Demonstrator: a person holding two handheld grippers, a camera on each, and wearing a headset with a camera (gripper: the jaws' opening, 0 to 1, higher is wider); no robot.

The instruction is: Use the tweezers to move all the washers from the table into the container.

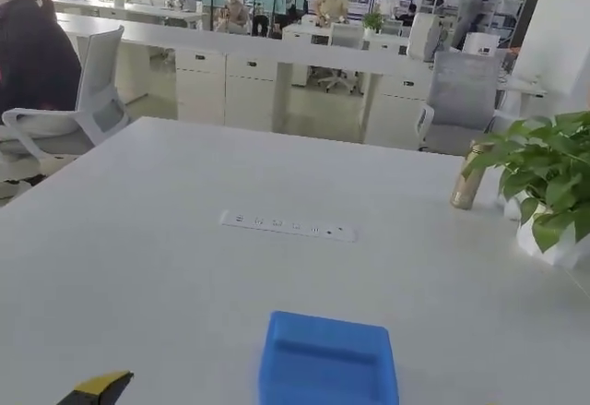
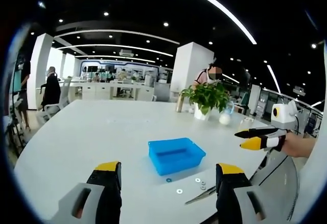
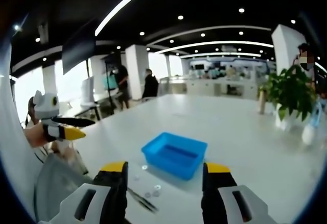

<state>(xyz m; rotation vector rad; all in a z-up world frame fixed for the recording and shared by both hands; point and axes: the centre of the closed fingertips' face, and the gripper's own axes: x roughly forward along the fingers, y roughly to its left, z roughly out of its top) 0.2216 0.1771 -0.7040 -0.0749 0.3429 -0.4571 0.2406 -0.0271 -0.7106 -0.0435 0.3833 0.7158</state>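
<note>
Blue container [image 2: 176, 155]: empty. Loose washers [image 2: 179, 191], tweezers [image 2: 200, 196]: on counter [image 2: 92, 137] just beside container, untouched. Both left gripper [image 2: 169, 168], right gripper [image 3: 165, 168]: jaws apart, empty.

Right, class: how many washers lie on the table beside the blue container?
5, as far as the left gripper view shows: one washer nearest the container, one nearer the camera, three clustered by the tweezers. They are small; others may be hidden.
</note>
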